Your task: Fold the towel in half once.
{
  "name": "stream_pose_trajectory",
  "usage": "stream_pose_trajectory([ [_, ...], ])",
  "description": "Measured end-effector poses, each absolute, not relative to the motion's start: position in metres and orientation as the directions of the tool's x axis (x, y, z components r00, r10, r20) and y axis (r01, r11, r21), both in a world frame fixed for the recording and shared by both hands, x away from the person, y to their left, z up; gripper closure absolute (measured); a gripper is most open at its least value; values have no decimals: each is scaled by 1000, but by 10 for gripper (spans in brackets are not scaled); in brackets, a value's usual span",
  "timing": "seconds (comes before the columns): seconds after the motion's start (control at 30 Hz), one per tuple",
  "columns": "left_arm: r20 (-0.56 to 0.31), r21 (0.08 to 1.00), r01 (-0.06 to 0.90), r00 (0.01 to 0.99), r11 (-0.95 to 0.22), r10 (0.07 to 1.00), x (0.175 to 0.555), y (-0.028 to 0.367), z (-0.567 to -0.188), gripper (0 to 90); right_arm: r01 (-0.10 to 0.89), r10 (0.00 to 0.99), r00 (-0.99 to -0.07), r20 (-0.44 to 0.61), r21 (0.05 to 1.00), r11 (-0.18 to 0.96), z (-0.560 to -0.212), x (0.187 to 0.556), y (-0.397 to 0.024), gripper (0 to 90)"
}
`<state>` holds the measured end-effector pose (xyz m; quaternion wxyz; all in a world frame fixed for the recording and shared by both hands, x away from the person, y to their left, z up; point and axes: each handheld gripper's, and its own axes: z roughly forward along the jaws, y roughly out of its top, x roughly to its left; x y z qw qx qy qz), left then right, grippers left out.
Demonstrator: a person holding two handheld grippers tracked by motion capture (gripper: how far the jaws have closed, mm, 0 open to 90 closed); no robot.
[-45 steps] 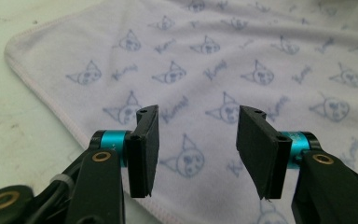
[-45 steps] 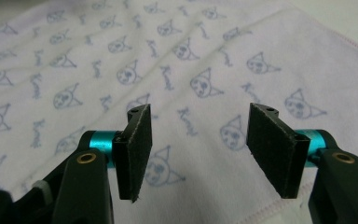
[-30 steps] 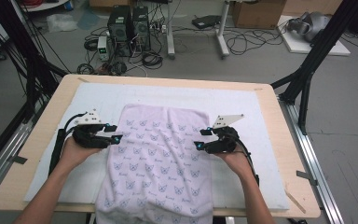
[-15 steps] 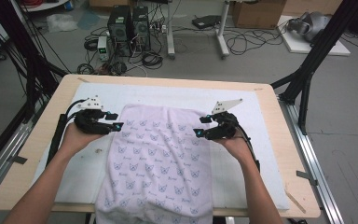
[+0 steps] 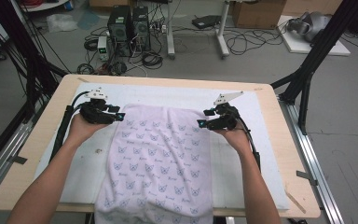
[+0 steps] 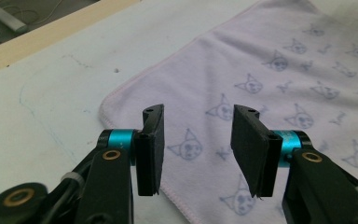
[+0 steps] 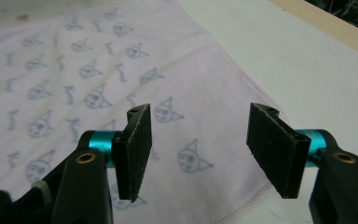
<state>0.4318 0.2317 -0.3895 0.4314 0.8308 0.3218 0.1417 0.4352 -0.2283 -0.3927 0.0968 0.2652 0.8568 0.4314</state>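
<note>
A pale pink towel (image 5: 161,158) printed with small cat faces lies spread on the white mat (image 5: 177,95), and its near end hangs over the table's front edge. My left gripper (image 5: 116,115) hovers at the towel's far left corner. Its jaws have just been closing, but in the left gripper view the left gripper (image 6: 198,126) still stands open, with the towel (image 6: 279,60) below the pads and nothing pinched. My right gripper (image 5: 204,119) is at the far right corner. In the right gripper view the right gripper (image 7: 200,126) is open above the towel's hem (image 7: 242,205).
The mat covers most of the wooden table (image 5: 284,140). Bare mat lies on both sides of the towel and beyond its far edge. Black frame struts (image 5: 307,74) stand at the table's right and left corners. Computer towers (image 5: 128,23) and cables sit on the floor behind.
Both hands have moved away from the person, from the towel's middle sides up to its far corners. The towel's far part now lies wider and flatter.
</note>
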Motion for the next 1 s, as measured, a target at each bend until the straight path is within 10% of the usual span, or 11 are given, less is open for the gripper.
stream_pose_trajectory([
  [0.47,-39,721,540,657,-434,753,460,221,-441,605,463,645,-764,23,716,522,-437,460,-234,482],
  [0.63,-32,731,533,650,-425,759,458,218,-441,833,461,657,-753,25,733,501,-444,457,-235,798],
  [1.0,-54,841,424,683,-335,728,431,239,-388,851,406,610,-789,77,811,422,-391,434,-247,863],
])
